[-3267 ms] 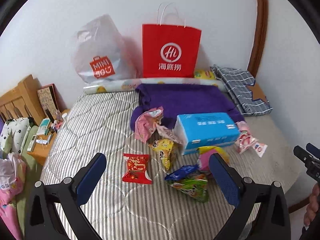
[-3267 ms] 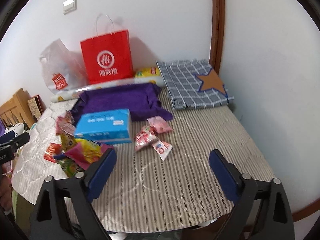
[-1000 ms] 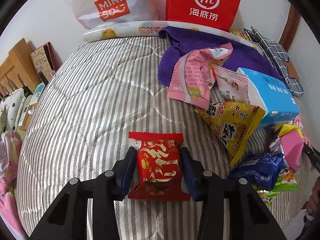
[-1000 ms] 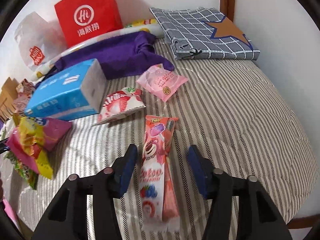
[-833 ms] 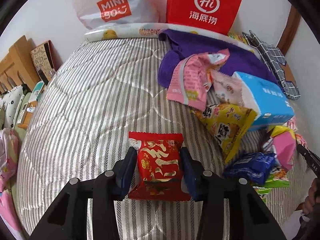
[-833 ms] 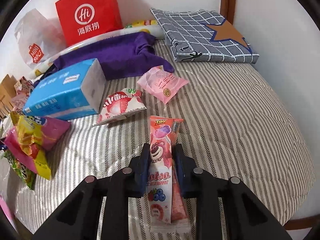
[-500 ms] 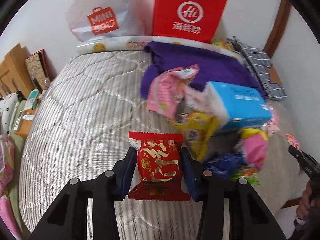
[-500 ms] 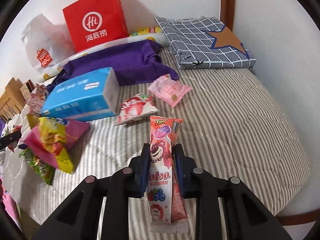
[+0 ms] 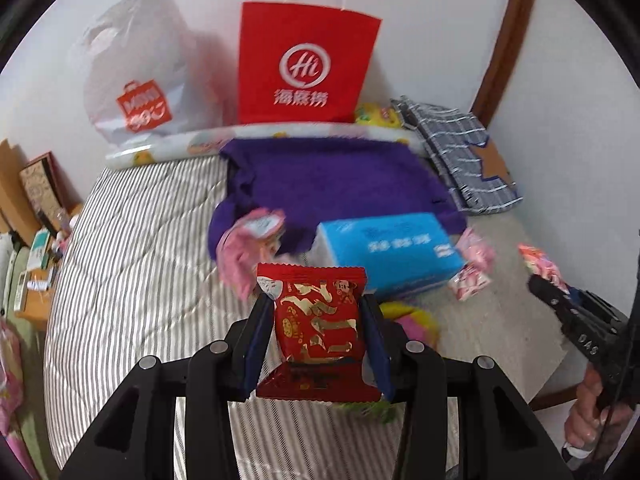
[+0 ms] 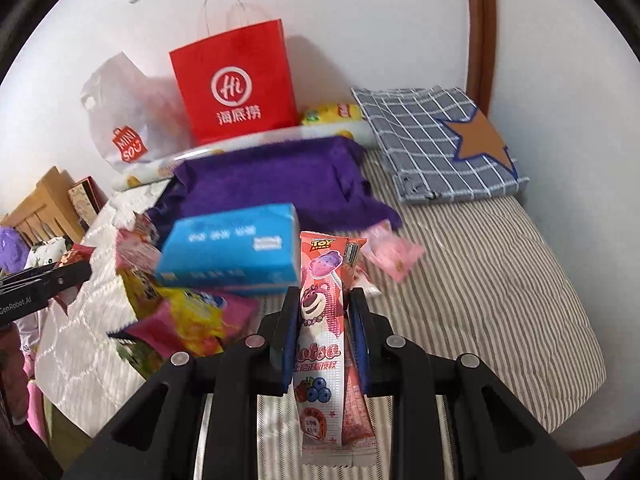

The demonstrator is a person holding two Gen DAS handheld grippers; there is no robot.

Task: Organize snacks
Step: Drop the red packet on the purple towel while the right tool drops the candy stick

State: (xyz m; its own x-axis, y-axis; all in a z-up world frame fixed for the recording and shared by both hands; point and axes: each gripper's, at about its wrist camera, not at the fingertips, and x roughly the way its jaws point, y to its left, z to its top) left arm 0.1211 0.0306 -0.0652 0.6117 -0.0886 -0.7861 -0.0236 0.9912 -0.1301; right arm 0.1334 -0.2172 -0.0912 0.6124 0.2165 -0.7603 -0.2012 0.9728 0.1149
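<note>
Left tool (image 9: 316,320) clamps a red snack packet (image 9: 318,322) and right tool (image 10: 323,328) clamps a long pink lollipop packet (image 10: 320,332), both held above the striped bed (image 10: 500,280), whose right half lies bare beyond the blue tissue box (image 10: 232,246) and snack pile (image 10: 188,320).

There are two grippers, the left gripper (image 9: 316,334) and the right gripper (image 10: 323,332), and each one holds one snack: one red packet (image 9: 318,328) and one long pink packet (image 10: 322,320). On the bed (image 10: 500,280) I count one blue tissue box (image 10: 232,246), one purple towel (image 10: 272,184) and one folded checked cloth (image 10: 436,140). Two bags stand at the wall: one red paper bag (image 10: 236,84) and one white plastic bag (image 10: 128,120). The loose snack packets in the blurred pile are several; the exact number I cannot tell.
</note>
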